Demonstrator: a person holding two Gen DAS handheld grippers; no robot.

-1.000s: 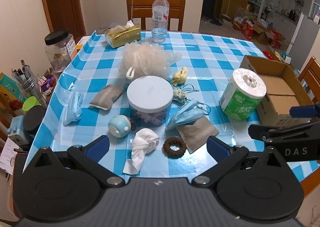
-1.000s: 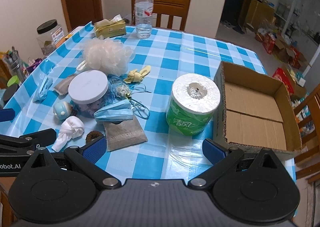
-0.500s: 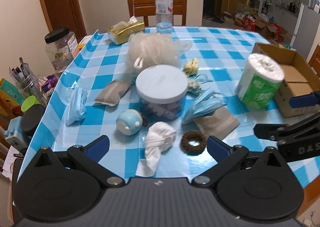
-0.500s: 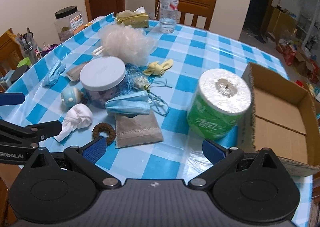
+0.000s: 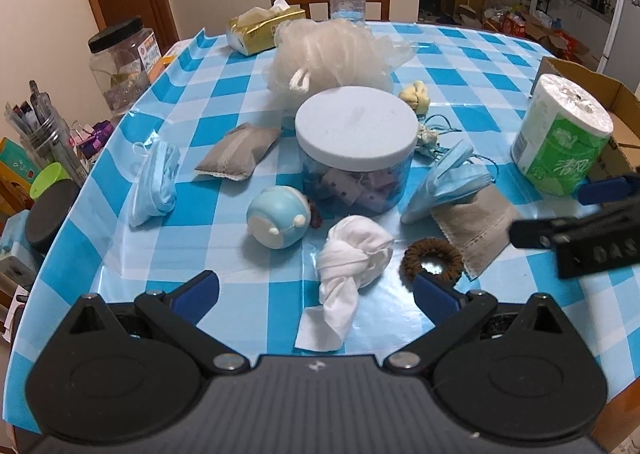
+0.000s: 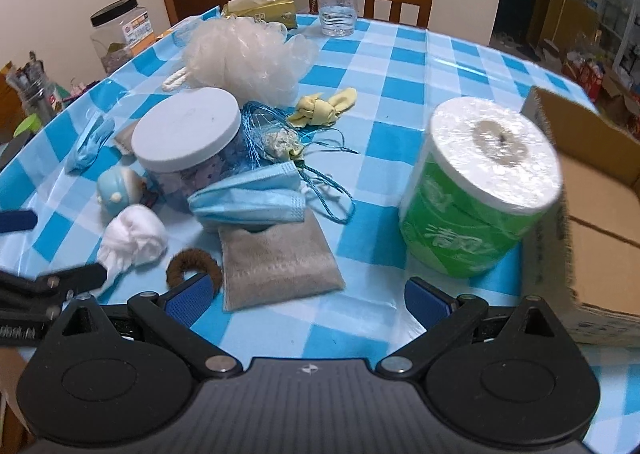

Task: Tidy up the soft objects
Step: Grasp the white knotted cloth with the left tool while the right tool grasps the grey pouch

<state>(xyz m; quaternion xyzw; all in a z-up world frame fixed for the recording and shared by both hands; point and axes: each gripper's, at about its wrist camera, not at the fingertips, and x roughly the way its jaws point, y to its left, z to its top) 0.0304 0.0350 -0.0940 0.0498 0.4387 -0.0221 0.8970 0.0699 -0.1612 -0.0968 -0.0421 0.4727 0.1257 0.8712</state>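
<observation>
Near the table (image 5: 224,278) edge, both grippers gape.

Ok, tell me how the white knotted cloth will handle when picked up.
The cloth is probably light and floppy: it lies crumpled, so its loose tail would likely dangle. The knotted bulge looks like the firmer place to pinch. It seems unlikely to roll or slip.

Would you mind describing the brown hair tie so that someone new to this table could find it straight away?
Start at the clear jar with the wide white lid in the middle of the blue checked tablecloth. Nearer the table's front edge lie a knotted white cloth and a flat grey pouch; the hair tie sits between them. It is the only dark, fuzzy ring there.
</observation>
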